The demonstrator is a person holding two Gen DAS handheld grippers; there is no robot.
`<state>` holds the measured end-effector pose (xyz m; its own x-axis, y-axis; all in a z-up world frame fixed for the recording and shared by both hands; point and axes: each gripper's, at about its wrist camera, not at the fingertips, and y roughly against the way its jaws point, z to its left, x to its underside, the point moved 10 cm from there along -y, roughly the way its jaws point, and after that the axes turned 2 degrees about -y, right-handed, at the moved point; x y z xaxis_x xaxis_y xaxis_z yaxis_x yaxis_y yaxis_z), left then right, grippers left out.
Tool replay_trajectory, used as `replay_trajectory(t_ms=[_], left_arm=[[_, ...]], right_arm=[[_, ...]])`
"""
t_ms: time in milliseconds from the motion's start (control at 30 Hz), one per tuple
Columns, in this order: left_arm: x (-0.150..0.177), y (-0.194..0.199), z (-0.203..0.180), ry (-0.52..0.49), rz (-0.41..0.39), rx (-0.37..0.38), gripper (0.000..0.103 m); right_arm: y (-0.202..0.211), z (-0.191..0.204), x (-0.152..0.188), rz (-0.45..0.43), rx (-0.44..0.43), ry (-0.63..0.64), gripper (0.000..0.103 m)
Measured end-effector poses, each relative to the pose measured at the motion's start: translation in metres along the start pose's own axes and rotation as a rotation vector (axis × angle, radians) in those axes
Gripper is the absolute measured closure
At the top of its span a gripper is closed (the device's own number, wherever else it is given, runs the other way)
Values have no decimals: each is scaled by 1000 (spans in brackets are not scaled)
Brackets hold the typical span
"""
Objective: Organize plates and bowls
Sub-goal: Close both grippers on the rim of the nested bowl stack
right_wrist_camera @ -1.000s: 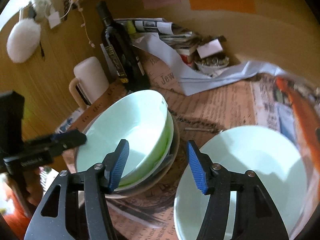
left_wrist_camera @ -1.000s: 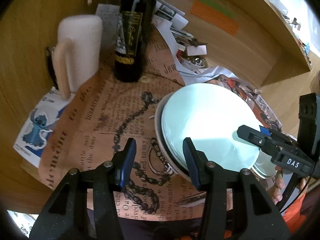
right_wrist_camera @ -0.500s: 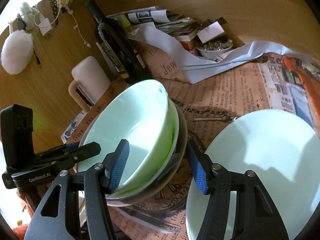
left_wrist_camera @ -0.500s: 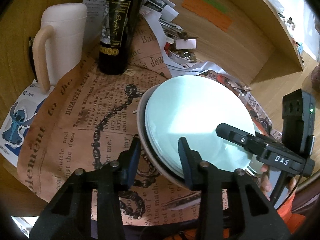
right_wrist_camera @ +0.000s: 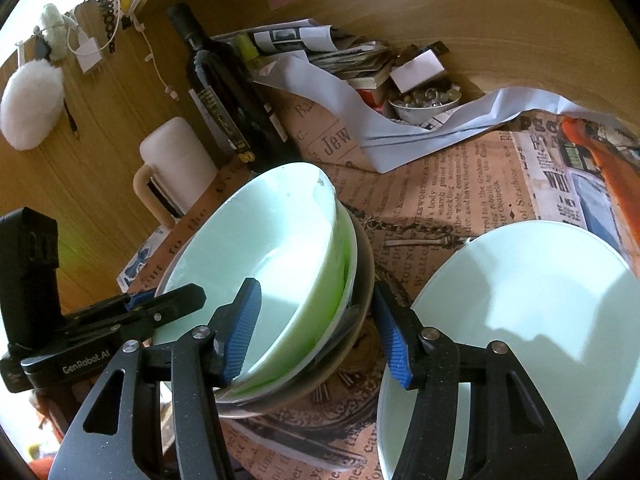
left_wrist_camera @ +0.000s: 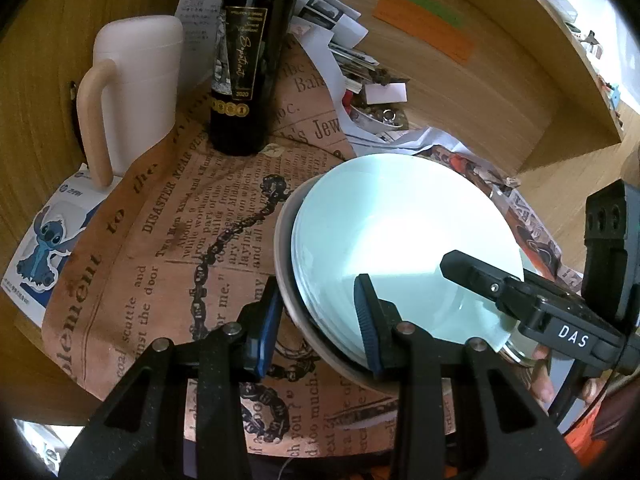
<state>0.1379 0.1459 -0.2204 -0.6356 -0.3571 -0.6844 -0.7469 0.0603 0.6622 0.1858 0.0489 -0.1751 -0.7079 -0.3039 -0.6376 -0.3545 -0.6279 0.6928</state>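
Note:
A stack of pale green bowls [left_wrist_camera: 400, 240] nested in a grey outer bowl [left_wrist_camera: 286, 280] sits on the newspaper-covered table; it also shows in the right wrist view [right_wrist_camera: 272, 248]. My left gripper [left_wrist_camera: 318, 320] straddles the stack's near rim, one finger outside and one inside, jaws narrowed around the rims. My right gripper [right_wrist_camera: 316, 328] is open and straddles the stack's opposite rim, left finger inside the top bowl. A separate pale green plate [right_wrist_camera: 532, 320] lies to the right of the stack.
A dark wine bottle [left_wrist_camera: 248, 52] and a white mug [left_wrist_camera: 132, 92] stand behind the stack. A small dish of beads [right_wrist_camera: 426, 104] and piled papers [right_wrist_camera: 320, 52] lie at the back by the wooden wall. A Stitch sticker card [left_wrist_camera: 44, 240] lies at the left edge.
My left gripper has closed in on the stack's near rim, its jaws narrowing. My right gripper has moved forward over the opposite rim, its left finger now inside the top bowl.

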Motion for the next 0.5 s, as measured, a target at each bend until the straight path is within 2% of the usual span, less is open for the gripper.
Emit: replay_trajectory(t_ms=[367, 500], left_arm=[[0, 1, -2, -5, -22, -2, 67], [-1, 1, -2, 5, -15, -39, 67]], right_arm=[[-1, -4, 2, 2, -1, -10, 50], [1, -1, 0, -13, 25, -8, 52]])
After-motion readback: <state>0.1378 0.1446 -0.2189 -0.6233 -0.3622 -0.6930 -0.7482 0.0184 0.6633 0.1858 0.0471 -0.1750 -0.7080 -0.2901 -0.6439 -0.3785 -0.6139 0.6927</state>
